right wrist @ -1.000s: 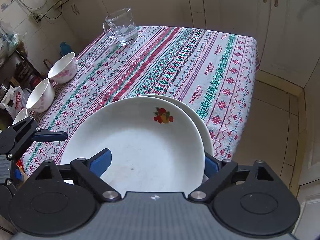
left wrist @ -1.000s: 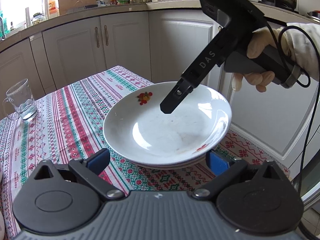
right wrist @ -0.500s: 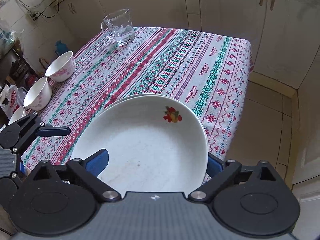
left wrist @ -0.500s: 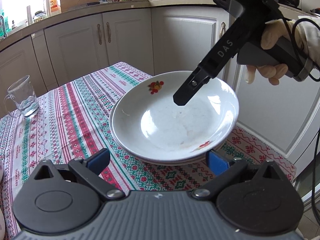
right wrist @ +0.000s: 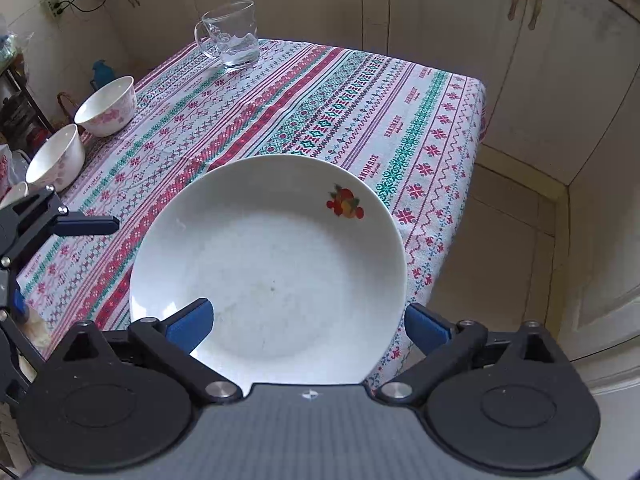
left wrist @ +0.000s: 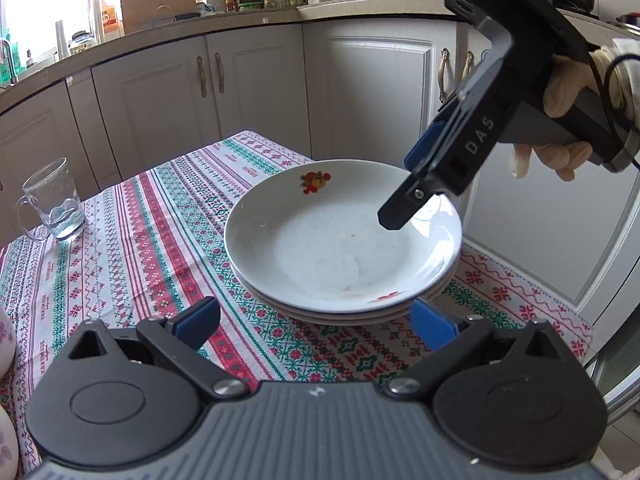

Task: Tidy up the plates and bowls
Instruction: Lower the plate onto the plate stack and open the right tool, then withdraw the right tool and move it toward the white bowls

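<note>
While both grippers are gaping empty, we are hovering the right gripper (right wrist: 308, 320) directly above the plate stack (left wrist: 340, 240), nearer than the left gripper (left wrist: 316, 320).

A stack of plates (left wrist: 340, 240) sits on the table (left wrist: 140, 240) near its corner, close to the cabinets (left wrist: 376, 92). The right gripper (right wrist: 308, 320) hangs above the stack's near rim, jaws spread wide, apart from the top plate (right wrist: 268, 264). The left gripper (left wrist: 316, 320) is low before the stack, jaws wide, one to each side. A mug (right wrist: 232, 36) stands at the table's far edge, well apart from the stack. Two bowls (right wrist: 80, 132) sit side by side along the table's left edge in the right wrist view, beyond the left gripper.
</note>
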Demonstrator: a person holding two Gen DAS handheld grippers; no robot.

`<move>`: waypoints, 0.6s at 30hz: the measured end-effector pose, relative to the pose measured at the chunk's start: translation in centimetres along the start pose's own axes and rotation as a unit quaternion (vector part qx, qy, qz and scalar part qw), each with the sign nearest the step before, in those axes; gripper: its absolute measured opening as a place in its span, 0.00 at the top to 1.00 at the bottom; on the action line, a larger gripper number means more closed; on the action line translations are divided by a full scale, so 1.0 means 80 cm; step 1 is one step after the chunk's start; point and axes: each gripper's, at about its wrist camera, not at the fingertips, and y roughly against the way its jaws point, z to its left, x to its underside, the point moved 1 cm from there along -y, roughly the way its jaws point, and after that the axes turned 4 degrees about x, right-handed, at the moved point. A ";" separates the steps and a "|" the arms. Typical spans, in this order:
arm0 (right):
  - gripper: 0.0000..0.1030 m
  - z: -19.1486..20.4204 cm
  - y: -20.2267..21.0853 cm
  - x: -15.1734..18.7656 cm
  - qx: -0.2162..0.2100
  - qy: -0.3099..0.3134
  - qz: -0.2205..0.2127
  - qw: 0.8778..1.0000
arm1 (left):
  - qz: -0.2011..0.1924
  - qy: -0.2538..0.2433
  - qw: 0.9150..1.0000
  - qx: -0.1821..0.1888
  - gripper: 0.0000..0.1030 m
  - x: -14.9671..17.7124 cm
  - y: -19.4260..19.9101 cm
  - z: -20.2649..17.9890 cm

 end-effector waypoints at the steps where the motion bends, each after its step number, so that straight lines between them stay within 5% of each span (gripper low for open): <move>1: 0.00 0.003 0.002 0.003 0.008 0.003 -0.003 1.000 | -0.001 0.001 1.000 0.000 0.02 0.001 0.003 0.000; 11: 0.00 0.061 0.040 0.032 0.081 0.009 -0.098 0.992 | -0.025 0.008 1.000 -0.008 0.02 0.009 0.040 0.007; 18: 0.00 0.120 0.063 0.050 0.093 -0.011 -0.178 0.980 | -0.034 0.007 0.999 -0.022 0.01 0.024 0.077 0.018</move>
